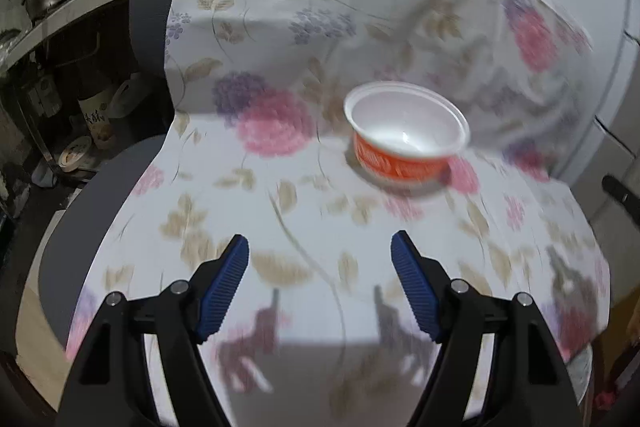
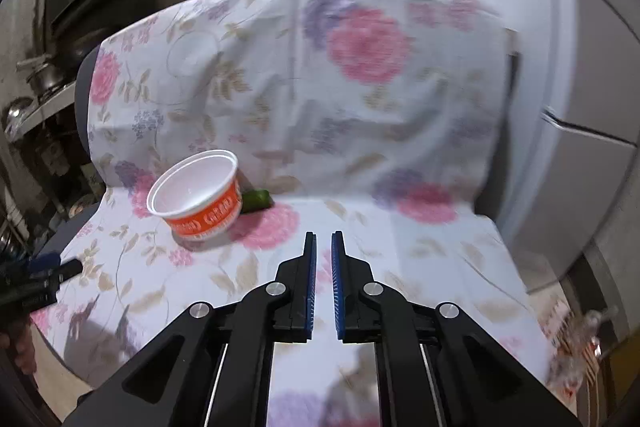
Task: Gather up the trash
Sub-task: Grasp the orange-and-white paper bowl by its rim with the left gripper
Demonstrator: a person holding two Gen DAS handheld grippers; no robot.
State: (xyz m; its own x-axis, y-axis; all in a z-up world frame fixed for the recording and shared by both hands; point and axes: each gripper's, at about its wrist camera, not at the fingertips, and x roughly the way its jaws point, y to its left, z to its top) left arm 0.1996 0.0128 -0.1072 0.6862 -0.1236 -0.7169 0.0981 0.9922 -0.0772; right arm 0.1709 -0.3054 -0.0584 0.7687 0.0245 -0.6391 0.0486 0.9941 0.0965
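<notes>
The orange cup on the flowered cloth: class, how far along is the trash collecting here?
Nothing looks collected yet. The orange cup sits empty and upright on the flowered cloth, with a small green item right behind it. Neither gripper holds anything: the left gripper is open and short of the cup, and the right gripper is nearly closed on nothing. Both pieces remain to pick up.

One orange-and-white paper cup [image 2: 198, 197] stands on one floral cloth [image 2: 360, 99] draped over a single chair; one small green item [image 2: 258, 199] lies just behind the cup at its right. Two tools are present: the left tool [image 1: 320, 247] and the right tool [image 2: 324, 243].
</notes>
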